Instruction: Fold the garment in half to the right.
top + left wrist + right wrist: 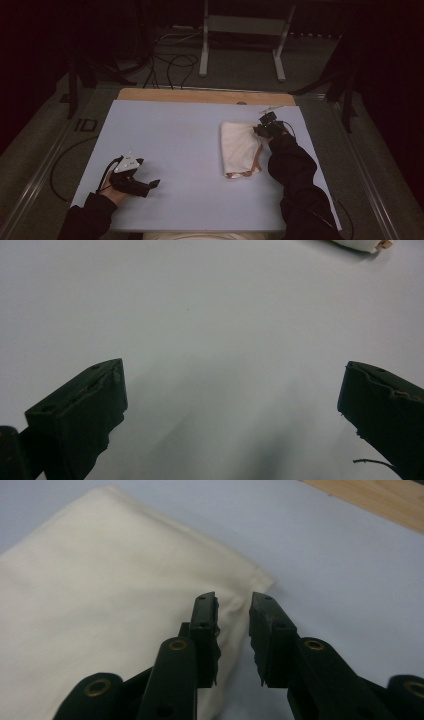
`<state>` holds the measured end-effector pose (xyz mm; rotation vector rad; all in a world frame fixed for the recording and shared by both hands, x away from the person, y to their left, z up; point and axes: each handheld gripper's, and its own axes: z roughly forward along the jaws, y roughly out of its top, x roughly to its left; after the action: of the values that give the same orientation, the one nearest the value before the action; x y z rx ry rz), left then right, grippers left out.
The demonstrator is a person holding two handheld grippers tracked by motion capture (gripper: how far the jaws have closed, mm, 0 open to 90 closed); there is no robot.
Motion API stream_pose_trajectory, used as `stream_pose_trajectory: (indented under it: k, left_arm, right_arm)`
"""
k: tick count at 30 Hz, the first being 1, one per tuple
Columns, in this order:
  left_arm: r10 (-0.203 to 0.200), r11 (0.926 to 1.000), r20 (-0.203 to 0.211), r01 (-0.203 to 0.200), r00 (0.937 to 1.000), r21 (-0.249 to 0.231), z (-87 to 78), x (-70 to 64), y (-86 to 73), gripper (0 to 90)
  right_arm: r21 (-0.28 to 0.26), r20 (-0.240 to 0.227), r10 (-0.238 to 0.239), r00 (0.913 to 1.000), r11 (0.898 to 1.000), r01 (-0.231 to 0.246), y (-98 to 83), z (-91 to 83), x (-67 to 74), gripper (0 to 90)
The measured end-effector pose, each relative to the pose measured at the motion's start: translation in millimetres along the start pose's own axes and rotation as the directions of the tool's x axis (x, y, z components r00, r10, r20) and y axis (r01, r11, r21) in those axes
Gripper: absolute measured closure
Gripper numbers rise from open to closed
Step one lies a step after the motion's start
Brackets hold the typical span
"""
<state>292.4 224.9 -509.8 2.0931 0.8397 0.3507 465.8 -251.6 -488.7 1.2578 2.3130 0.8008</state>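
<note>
Item under work: a folded cream cloth (240,147) lying flat on the pale counter (170,150), in the right half, nearer the far right corner than the near edge. A tan strap or trim (245,174) shows at its near end.

Right gripper (234,605): positioned at the cloth's far right corner. Its fingers (206,625) are parted by a narrow gap, with nothing clamped between them; one finger sits over the cloth's edge, the other over bare counter. Released, in my reading.

Left gripper (131,176): resting near the front left corner of the counter, well apart from the cloth. In the left gripper view its fingers (80,415) stand wide apart over bare surface, holding nothing.

Handling assessment: the cloth looks light, soft and limp, with several layers stacked by the fold. It should not break or slip much, but it will sag and may unfold if lifted by one layer alone. The smooth counter gives little to push against, so a finger must slide under the edge.

Recommended hold: pinch at a corner or along the folded edge, taking all layers together. The far right corner lies closest to the right gripper. The tan strap is a second candidate, though its attachment cannot be judged from here.
</note>
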Motion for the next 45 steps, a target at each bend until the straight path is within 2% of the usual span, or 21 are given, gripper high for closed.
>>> stream_pose_trajectory:
  k: [4,9,14,18,21,23,25,27,31,34,42,45]
  left_arm:
    - [0.0,1.0,-0.002,0.0,1.0,-0.002,-1.0,-0.2,0.5,0.1]
    - [0.023,0.9997,-0.003,-0.023,0.9997,0.005,-0.3,-2.7,0.7,0.1]
    - [0.022,0.9997,0.001,-0.022,0.9998,0.003,0.2,-2.8,1.2,0.0]
    - [0.015,0.9999,-0.001,-0.015,0.9999,0.004,-0.3,-2.4,1.0,0.1]
    - [0.016,0.9999,-0.002,-0.016,0.9999,0.004,-0.4,-2.2,1.0,0.1]
    - [0.015,0.9999,-0.001,-0.015,0.9999,0.003,-0.4,-2.3,0.9,0.0]
    - [0.015,0.9999,0.0,-0.015,0.9999,0.004,-0.3,-2.1,0.9,0.1]
    - [0.015,0.9999,0.0,-0.015,0.9999,0.005,-0.2,-2.1,0.9,0.0]
    - [0.016,0.9999,-0.002,-0.016,0.9999,0.004,-0.4,-1.9,0.9,0.1]
    - [0.016,0.9999,-0.001,-0.016,0.9999,0.003,-0.3,-1.9,0.8,0.1]
    - [0.018,0.9998,-0.004,-0.018,0.9998,0.002,-1.3,-1.7,1.1,0.1]
    - [0.02,0.9998,-0.005,-0.02,0.9998,0.002,-1.7,-1.8,1.2,0.1]
  right_arm:
    - [0.007,-0.017,-0.012,0.9998,1.0,0.013,-10.0,-7.6,8.1,73.1]
    - [0.035,-0.016,-0.006,0.9999,0.999,0.006,-27.4,-13.2,8.6,76.9]
    - [0.045,-0.038,0.012,0.9992,0.999,-0.011,-40.7,-13.9,8.6,77.2]
    - [0.048,-0.064,0.024,0.9976,0.999,-0.021,-44.8,-14.0,12.6,76.8]
    - [0.048,-0.062,0.038,0.9973,0.998,-0.035,-47.8,-13.9,14.0,77.3]
    - [0.051,-0.057,0.054,0.9969,0.997,-0.051,-48.9,-15.0,12.6,81.9]
    - [0.058,-0.054,0.05,0.9973,0.997,-0.046,-48.9,-16.1,12.0,86.8]
    - [0.061,-0.041,0.044,0.9982,0.997,-0.042,-47.9,-18.1,11.7,87.9]
    - [0.034,-0.026,0.058,0.998,0.998,-0.057,-47.0,-24.6,8.9,88.1]
    - [0.035,-0.025,0.067,0.9974,0.997,-0.066,-47.6,-27.5,6.3,88.0]
    - [0.053,-0.023,0.077,0.9968,0.996,-0.076,-54.0,-19.6,4.2,87.3]
    - [0.035,-0.025,0.096,0.9951,0.995,-0.095,-56.9,-18.4,2.6,83.8]
